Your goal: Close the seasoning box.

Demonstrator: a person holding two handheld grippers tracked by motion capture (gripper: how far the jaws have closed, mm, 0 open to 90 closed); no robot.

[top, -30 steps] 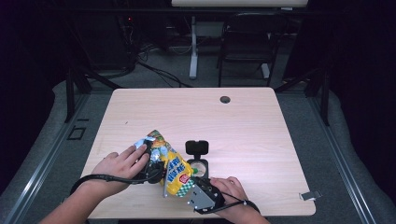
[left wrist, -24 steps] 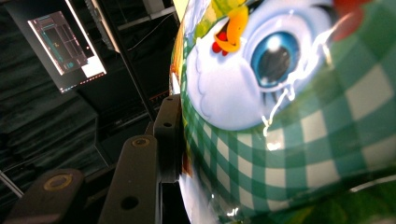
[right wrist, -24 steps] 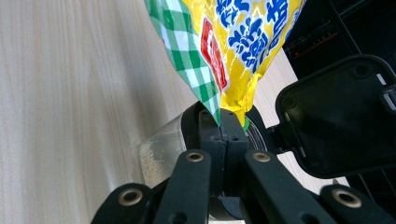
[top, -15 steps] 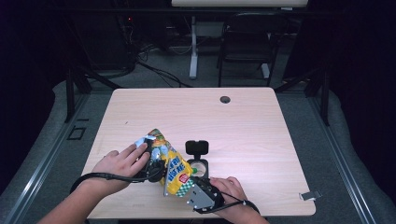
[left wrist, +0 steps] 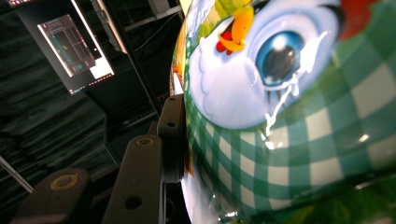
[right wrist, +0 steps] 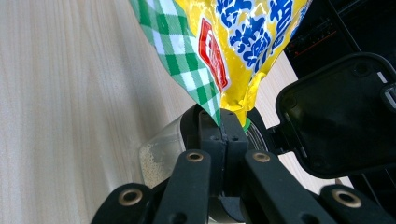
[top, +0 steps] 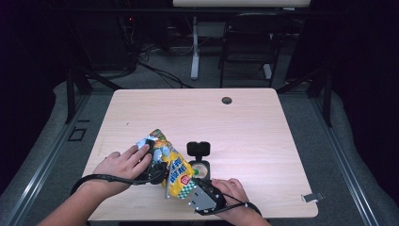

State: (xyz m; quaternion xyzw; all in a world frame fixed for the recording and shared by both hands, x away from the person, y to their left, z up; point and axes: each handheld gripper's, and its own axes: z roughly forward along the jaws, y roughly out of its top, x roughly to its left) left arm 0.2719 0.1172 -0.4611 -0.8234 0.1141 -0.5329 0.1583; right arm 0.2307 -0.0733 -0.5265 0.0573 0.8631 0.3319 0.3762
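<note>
Yellow foil of the snack bag [top: 175, 170] stands tilted near the bench [top: 254, 136] edge at six o'clock in the high view, between my left gripper [top: 155, 173] and right gripper [top: 200, 195], with an open-lidded jar [top: 199, 167] just beside it at three o'clock. In the left gripper view, my jaws have been closing and one presses the bag's checked side. In the right gripper view, my jaws pinch the bag's bottom corner tight above the jar.

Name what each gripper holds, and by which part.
The right gripper pinches a bottom corner of the snack bag. The left gripper clasps the bag's side, partway up.
</note>
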